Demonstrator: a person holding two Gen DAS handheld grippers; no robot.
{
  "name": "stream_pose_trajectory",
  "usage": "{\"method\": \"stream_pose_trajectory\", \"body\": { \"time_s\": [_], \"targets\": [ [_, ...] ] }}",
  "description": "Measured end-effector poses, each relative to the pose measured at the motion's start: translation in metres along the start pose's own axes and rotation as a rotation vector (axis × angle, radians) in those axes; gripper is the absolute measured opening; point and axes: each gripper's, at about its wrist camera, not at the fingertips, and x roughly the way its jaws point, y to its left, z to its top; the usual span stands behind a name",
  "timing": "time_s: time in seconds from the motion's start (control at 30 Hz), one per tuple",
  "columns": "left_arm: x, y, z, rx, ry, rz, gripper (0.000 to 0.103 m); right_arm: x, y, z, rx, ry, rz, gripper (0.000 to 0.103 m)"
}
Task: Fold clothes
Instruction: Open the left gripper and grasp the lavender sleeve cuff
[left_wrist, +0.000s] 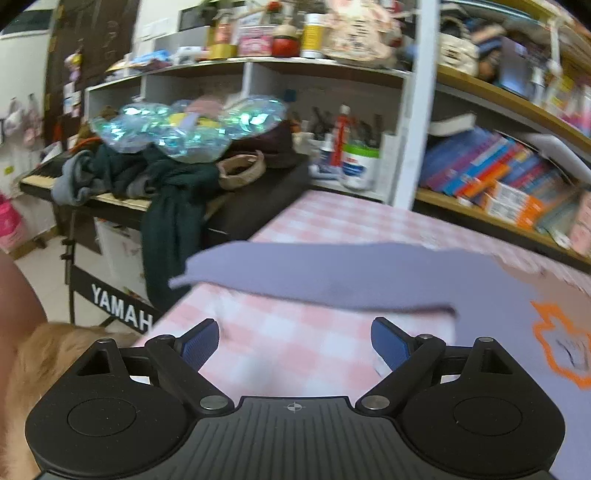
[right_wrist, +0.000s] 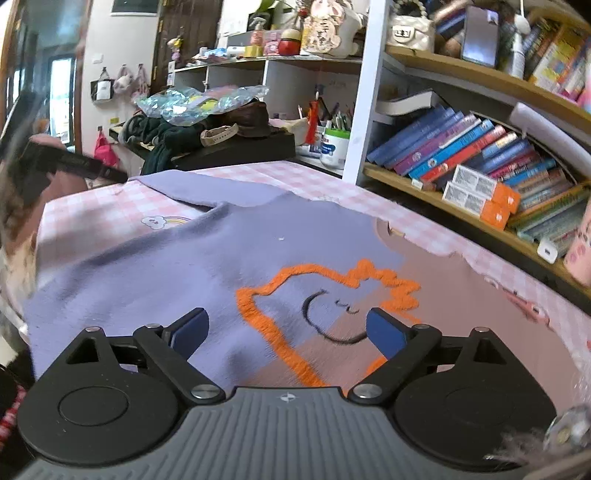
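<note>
A purple and pink sweater (right_wrist: 192, 258) with an orange outlined figure (right_wrist: 295, 295) on its front lay spread flat on the pink checked bench (right_wrist: 295, 173), filling the middle and lower part of the right wrist view. Its body ran from the lower left of that frame toward the right edge, and one sleeve (left_wrist: 314, 273) stretched away as a long band; in the left wrist view that band crossed the middle of the frame almost from side to side, its pointed cuff end toward the left.

The right claw (right_wrist: 286, 330) was spread wide and held nothing, poised over the sweater's chest with the orange figure showing between its blue pads. Whether the pads touched the cloth I could not tell. The left claw (left_wrist: 293, 345) was likewise spread and empty, over bare checked cloth, with the sleeve lying just ahead of it and across its line of reach.

Judging from this, no fold had yet been made. The sleeve seemed the natural first piece to bring in, and the left claw was the nearer one: the band lay straight in front of it, long axis crosswise to the fingers, so a short push forward would likely put an edge between the pads.
</note>
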Motion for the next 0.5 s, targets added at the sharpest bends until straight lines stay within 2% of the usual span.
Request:
{"method": "stream_pose_trajectory", "body": {
  "time_s": [0.13, 0.23, 0.37, 0.5],
  "targets": [
    [0.027, 0.015, 0.014, -0.068, 0.032, 0.055, 0.092, 0.009, -0.013, -0.003, 0.019, 0.012, 0.001, 0.094],
    [0.049, 0.029, 0.022, -0.159, 0.071, 0.095, 0.091, 0.015, -0.018, -0.01, 0.037, 0.036, 0.002, 0.095],
    [0.07, 0.05, 0.032, -0.313, 0.103, 0.085, 0.09, 0.017, -0.02, -0.013, 0.037, 0.044, 0.024, 0.098],
    [0.088, 0.064, 0.038, -0.411, 0.121, 0.086, 0.088, 0.02, -0.015, -0.013, 0.015, 0.065, 0.038, 0.101]
  ]
}}
